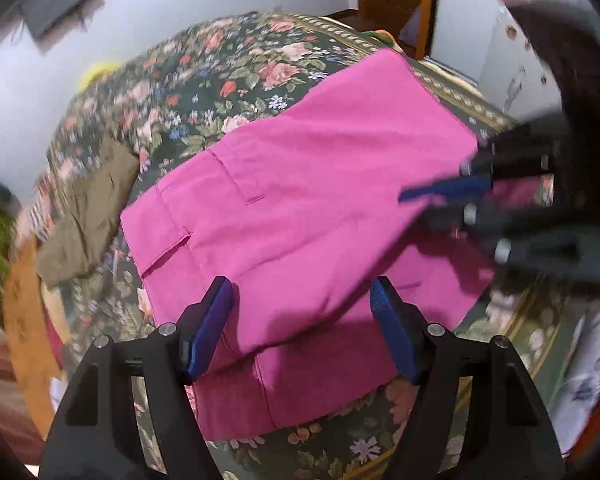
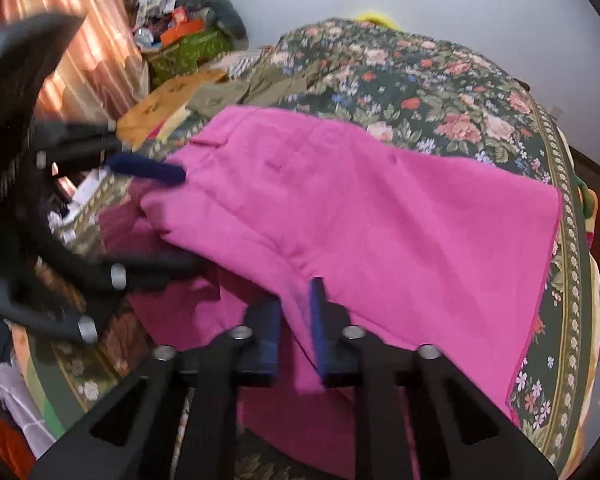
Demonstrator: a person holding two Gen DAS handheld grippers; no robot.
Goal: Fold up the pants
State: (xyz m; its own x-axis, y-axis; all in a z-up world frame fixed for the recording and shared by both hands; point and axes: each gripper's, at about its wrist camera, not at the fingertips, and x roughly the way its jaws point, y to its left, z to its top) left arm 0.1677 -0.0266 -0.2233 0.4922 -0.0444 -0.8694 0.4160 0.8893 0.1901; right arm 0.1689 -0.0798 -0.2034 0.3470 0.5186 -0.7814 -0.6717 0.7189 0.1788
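Soft, light pink pants (image 1: 300, 200) lying half-folded on the floral bed (image 1: 220, 72); right claw (image 2: 296, 320) pinching a fabric fold, left claw (image 1: 300, 316) spread open above; best gripped along hemmed edges.

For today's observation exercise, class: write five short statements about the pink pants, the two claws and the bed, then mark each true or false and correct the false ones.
1. The pants are pink. True.
2. The pants lie on a plain white sheet. False: they lie on a dark flowered bedspread.
3. The left claw stands open above the pants. True.
4. The right claw is wide open and empty. False: it is closed on a fold of the pink cloth.
5. An olive-brown garment lies on the bed beside the pants. True.
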